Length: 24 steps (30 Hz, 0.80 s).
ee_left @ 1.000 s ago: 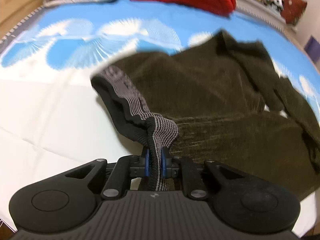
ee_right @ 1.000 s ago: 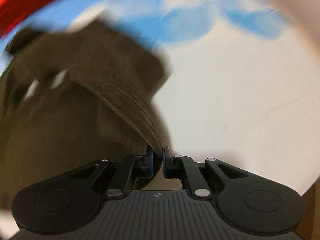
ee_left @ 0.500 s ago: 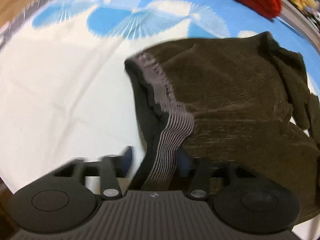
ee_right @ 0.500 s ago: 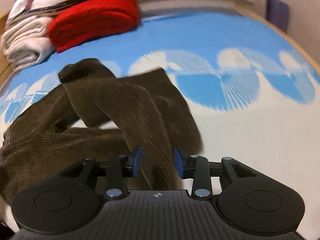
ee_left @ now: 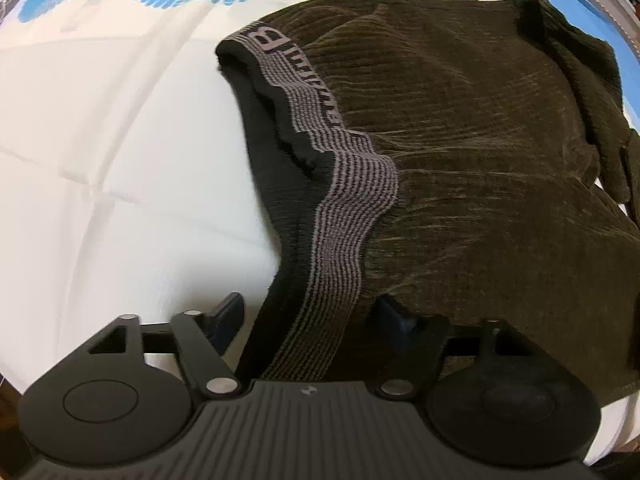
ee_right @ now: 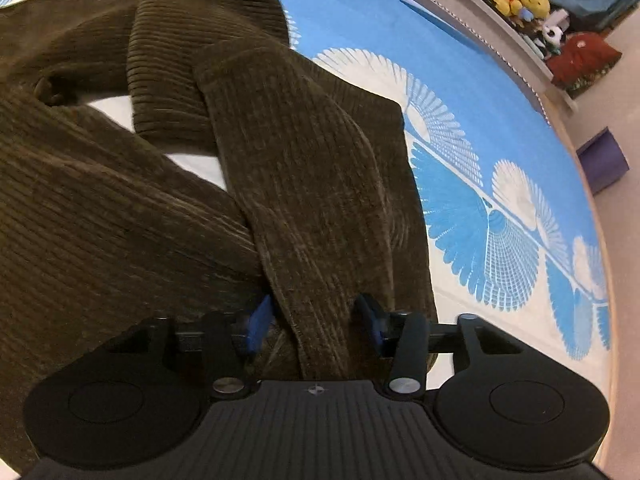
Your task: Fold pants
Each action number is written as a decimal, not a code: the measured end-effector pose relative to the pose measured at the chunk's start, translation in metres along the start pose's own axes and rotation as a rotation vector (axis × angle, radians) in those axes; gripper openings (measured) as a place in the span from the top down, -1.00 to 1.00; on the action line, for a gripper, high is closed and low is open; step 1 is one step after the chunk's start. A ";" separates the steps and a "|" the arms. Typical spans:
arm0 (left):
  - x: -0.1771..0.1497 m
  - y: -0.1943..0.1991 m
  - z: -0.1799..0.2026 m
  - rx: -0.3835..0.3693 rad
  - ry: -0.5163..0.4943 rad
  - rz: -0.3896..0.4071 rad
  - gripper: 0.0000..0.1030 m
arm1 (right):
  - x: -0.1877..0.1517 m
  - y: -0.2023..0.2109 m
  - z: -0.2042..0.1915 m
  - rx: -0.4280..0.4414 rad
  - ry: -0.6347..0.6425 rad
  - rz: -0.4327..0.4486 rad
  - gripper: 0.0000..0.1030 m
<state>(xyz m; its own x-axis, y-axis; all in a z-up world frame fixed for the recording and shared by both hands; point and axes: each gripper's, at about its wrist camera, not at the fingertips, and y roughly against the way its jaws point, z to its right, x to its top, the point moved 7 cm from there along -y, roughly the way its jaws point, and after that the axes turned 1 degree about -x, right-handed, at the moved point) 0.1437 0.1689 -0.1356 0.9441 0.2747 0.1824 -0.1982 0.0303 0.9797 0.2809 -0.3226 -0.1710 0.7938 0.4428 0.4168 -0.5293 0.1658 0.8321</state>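
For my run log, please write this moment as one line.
task: fold pants | left gripper: open, just opened, waistband between jaws | right gripper: open, pant leg between jaws | pants on bed

left gripper point(ee_left: 310, 320): jaws just opened | waistband point(ee_left: 344, 216) between, unpressed | pants point(ee_left: 480, 160) on bedspread point(ee_left: 100, 140)

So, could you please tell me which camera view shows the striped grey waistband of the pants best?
The left wrist view: the waistband runs up the middle of the picture, stripes and lettering visible. The right wrist view shows only the brown corduroy legs; no waistband appears there.
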 end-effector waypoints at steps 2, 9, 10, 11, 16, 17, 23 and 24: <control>0.000 -0.002 0.003 0.001 -0.029 0.001 -0.06 | 0.001 0.005 0.014 0.019 -0.077 0.012 0.68; 0.005 0.033 0.016 -0.021 -0.074 0.164 0.49 | -0.041 0.073 0.170 -0.148 -0.806 0.222 0.87; 0.004 0.040 0.018 -0.039 -0.077 0.192 0.50 | -0.071 0.081 0.198 -0.221 -0.950 0.204 0.87; 0.002 0.045 0.020 -0.058 -0.077 0.201 0.49 | -0.096 0.081 0.215 -0.229 -1.061 0.174 0.87; -0.013 0.035 0.009 0.047 -0.152 0.108 0.50 | -0.224 0.016 0.188 0.095 -1.237 -0.400 0.86; -0.014 0.035 0.005 0.055 -0.146 0.099 0.49 | -0.237 0.010 0.177 0.160 -1.225 -0.471 0.85; -0.011 0.036 0.003 0.057 -0.132 0.074 0.31 | -0.240 0.028 0.214 0.173 -1.173 -0.263 0.13; -0.008 0.034 0.002 0.061 -0.137 0.077 0.23 | -0.241 0.029 0.219 0.166 -1.168 -0.237 0.07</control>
<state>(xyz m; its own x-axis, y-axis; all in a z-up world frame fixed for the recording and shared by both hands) 0.1302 0.1660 -0.1040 0.9546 0.1407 0.2627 -0.2589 -0.0455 0.9648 0.1399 -0.6177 -0.1668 0.7036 -0.6631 0.2552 -0.3563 -0.0185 0.9342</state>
